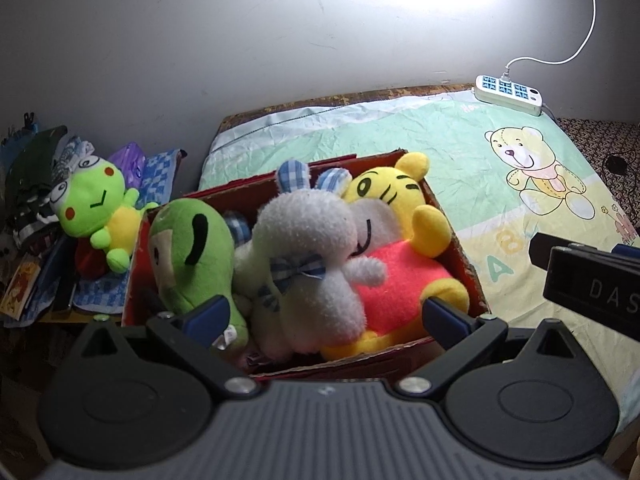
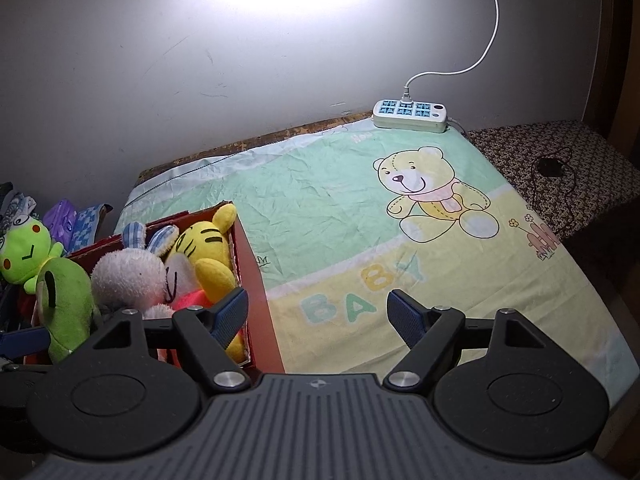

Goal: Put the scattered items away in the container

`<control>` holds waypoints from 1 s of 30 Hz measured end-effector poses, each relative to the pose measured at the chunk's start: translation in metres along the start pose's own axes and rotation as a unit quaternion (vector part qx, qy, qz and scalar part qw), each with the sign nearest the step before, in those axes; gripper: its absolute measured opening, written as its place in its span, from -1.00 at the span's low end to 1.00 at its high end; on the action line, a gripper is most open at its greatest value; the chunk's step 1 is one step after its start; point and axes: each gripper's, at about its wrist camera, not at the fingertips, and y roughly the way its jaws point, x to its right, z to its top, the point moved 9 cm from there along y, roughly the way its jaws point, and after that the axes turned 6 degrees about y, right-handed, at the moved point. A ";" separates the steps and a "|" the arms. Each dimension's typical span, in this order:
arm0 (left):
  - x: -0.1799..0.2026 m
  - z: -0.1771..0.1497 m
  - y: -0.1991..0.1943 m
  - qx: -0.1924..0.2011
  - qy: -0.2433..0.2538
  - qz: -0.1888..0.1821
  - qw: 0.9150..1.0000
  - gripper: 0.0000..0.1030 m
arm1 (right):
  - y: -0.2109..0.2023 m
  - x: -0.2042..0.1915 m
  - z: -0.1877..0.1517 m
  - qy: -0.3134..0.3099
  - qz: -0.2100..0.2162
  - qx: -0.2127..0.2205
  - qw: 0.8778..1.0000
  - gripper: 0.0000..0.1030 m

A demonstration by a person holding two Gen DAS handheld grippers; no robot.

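A bed sheet [image 2: 340, 200] printed with a bear and "BABY" covers the surface, with a red cardboard box [image 1: 456, 232] sitting at its left edge. Packed inside the box are a yellow tiger plush [image 1: 400, 248], a white bunny plush [image 1: 316, 264] and a green plush [image 1: 188, 252]. A green frog plush [image 1: 96, 208] lies outside, left of the box, on clutter. The left gripper [image 1: 324, 316] hovers spread wide over the box, holding nothing; the right gripper [image 2: 318, 312] hangs equally wide and empty above the sheet. A power strip [image 2: 410, 115] rests by the wall.

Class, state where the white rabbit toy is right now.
In the left wrist view, the white rabbit toy sits mid-box in the red box, between the green plush and the yellow tiger plush.
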 end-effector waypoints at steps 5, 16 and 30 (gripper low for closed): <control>-0.023 -0.005 -0.003 -0.001 -0.023 0.027 0.999 0.98 | -0.002 -0.017 -0.002 -0.015 0.026 0.001 1.000 0.50; -0.071 -0.035 -0.006 -0.036 -0.071 0.055 0.995 0.98 | -0.012 -0.081 -0.019 -0.091 0.096 -0.021 0.991 0.47; -0.108 -0.072 0.003 -0.086 -0.109 0.048 0.989 0.98 | -0.011 -0.137 -0.044 -0.156 0.141 -0.055 0.976 0.46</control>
